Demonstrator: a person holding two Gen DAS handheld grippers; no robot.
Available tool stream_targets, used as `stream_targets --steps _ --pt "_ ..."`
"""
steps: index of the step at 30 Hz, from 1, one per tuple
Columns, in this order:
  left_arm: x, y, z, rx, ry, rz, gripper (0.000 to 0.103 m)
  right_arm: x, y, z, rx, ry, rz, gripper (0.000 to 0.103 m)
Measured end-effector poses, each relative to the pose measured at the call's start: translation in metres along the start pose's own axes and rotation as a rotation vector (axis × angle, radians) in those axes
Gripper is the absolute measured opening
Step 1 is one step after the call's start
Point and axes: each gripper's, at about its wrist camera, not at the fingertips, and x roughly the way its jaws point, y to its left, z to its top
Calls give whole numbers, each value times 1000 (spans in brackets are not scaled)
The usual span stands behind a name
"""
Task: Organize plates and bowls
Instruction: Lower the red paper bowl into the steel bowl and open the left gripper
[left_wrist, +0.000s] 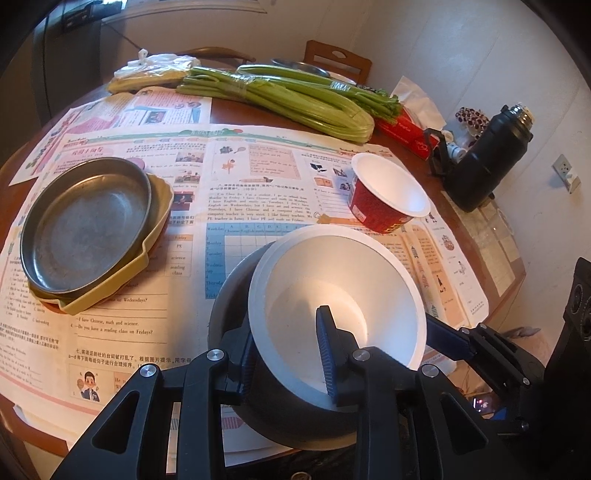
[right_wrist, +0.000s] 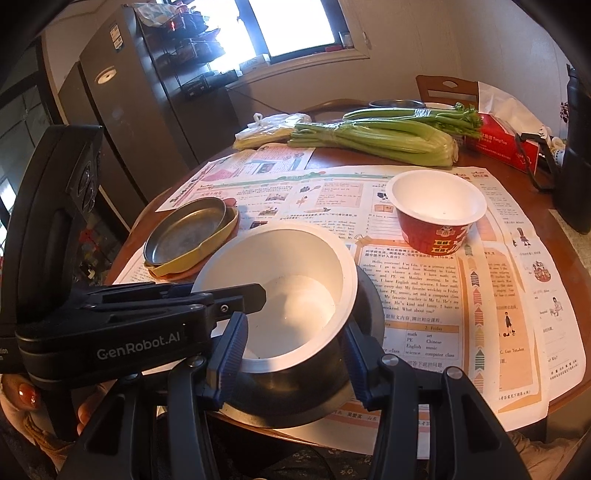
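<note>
My left gripper (left_wrist: 288, 350) fingers clamp the white paper bowl's (left_wrist: 332, 280) rim. It's nested in the dark metal bowl (right_wrist: 364, 306), near worktop (right_wrist: 565, 236) edge. Right gripper (right_wrist: 291, 354) fingers apart, straddling both bowls.

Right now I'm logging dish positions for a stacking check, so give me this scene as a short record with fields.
left gripper: shut on white bowl's wall, one finger inside
right gripper: open, fingers either side of dark bowl
white bowl: tilted, nested in dark bowl
red cup: upright, apart, empty
metal plate: stacked on yellow plate
table: covered by newspaper
celery: far edge
</note>
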Motion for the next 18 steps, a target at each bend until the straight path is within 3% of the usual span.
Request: stream_targets --steps 18 --pt "-11 10 0 -23 -30 23 31 5 -7 -3 10 21 9 51"
